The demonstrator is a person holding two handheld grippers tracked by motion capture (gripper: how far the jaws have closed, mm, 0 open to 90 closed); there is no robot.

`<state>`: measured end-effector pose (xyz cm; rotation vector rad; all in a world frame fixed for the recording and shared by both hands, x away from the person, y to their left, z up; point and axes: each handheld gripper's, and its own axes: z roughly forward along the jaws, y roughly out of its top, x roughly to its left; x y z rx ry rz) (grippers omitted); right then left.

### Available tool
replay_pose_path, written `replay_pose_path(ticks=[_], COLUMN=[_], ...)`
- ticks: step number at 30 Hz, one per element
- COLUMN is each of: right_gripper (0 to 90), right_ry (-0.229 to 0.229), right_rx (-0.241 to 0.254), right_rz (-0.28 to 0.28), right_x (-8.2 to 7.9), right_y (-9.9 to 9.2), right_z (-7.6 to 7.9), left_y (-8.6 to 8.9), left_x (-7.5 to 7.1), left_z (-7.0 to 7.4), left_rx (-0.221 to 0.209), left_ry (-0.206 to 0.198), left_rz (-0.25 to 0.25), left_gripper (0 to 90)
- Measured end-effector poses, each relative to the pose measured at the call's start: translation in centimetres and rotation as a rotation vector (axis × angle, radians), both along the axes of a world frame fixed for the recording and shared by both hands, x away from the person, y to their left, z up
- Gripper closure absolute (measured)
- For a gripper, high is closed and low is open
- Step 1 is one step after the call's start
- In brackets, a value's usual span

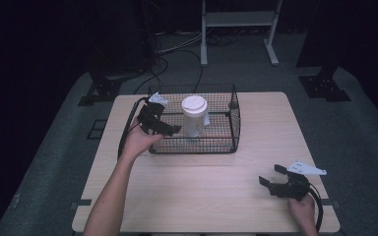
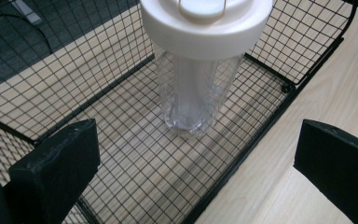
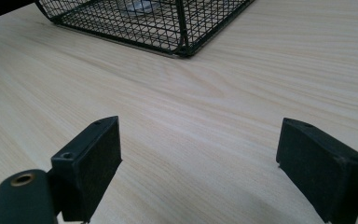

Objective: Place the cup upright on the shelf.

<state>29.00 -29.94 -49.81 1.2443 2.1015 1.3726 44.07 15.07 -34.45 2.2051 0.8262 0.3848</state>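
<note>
A clear plastic bottle (image 1: 194,120) with a white lid (image 1: 194,105) stands upright inside a black wire basket (image 1: 234,123) at the back middle of the table. My left gripper (image 1: 170,129) hovers over the basket's left side, open, its jaws wide apart and empty. In the left gripper view the bottle (image 2: 193,91) stands just ahead of the jaws, with the lid (image 2: 207,25) at the top and the basket's mesh floor (image 2: 135,154) beneath. My right gripper (image 1: 270,175) rests low near the table's front right, open, with only bare wood (image 3: 200,154) between its jaws.
The light wooden table (image 1: 211,182) has free room in front of the basket. In the right gripper view a corner of the basket (image 3: 179,44) lies ahead. Beyond the table are a grey floor, cables and a white stand's legs (image 1: 204,59).
</note>
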Motion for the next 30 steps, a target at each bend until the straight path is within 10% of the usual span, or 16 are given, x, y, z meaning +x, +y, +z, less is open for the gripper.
replay_pose_path(ticks=[30], right_gripper=[12.9], right_ry=[0.0], right_rx=[-0.018], right_rz=[-0.006], right_x=[0.0], right_y=[0.1], right_z=[0.0], left_y=[2.5], left_x=[-4.8], left_z=[-1.6], left_rx=[-0.064], left_ry=[-0.027], left_rz=[-0.023], left_gripper=[0.0])
